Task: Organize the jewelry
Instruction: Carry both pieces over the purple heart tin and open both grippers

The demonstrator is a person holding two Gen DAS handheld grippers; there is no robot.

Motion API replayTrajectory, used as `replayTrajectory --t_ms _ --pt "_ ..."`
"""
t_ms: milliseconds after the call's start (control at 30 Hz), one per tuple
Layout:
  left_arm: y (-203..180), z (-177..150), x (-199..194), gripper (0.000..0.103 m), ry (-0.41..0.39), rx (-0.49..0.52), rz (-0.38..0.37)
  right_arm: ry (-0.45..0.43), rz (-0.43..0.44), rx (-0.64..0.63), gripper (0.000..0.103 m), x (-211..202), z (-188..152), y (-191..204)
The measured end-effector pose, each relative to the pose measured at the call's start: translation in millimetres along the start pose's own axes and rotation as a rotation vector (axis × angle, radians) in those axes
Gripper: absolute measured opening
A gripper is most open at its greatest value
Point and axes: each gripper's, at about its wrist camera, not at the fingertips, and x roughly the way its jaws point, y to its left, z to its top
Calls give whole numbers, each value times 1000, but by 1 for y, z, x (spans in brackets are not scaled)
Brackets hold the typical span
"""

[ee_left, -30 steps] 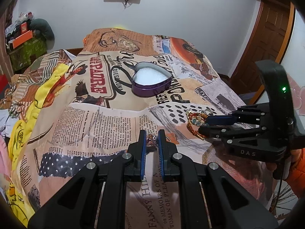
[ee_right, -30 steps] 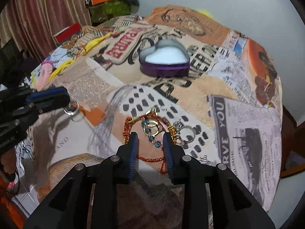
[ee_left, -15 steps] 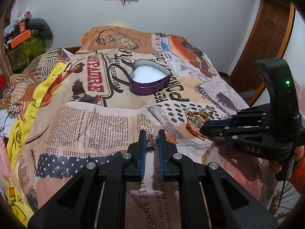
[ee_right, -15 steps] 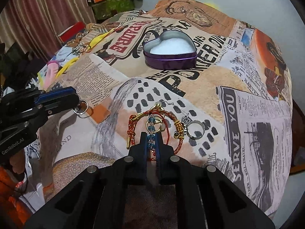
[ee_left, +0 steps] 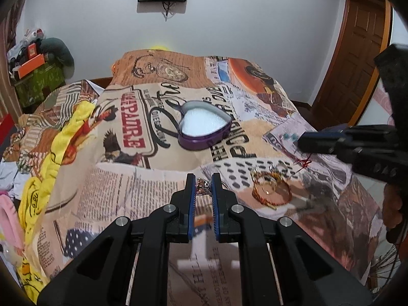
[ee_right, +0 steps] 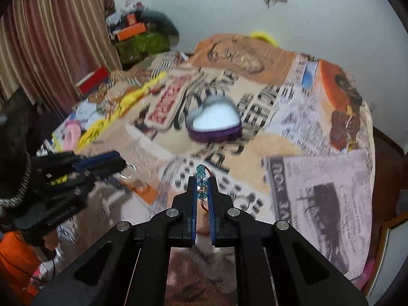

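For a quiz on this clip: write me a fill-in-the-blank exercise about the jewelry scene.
1. The tin on the bedspread is shaped like a ____.
2. The right gripper is shut on a strand of ____ beads.
3. The left gripper holds a ____.
4. The tin's outer wall is ____.

Missing words: heart; blue; ring; purple

Purple heart-shaped tin [ee_left: 205, 130] open on bedspread; gold bracelet [ee_left: 271, 190] nearer

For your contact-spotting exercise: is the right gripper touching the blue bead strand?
Touching. The right wrist view shows the right gripper shut on the blue bead strand, beads pinched between the blue pads with no gap, the top beads poking out past the fingertips.
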Motion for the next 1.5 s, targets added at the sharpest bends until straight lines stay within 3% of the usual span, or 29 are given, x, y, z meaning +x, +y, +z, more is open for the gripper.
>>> replayTrajectory --t_ms 433,800,1033,1500 --pt "12 49 24 10 -35 -11 -10 -148 -5 45 7 -16 54 -14" --pt "19 78 70 10 -16 6 10 -173 -14 45 7 12 89 -19" --pt "26 88 98 10 18 9 -1 -128 0 48 7 45 100 -22" --pt "22 88 144 10 113 78 -39 59 42 110 7 119 99 -41"
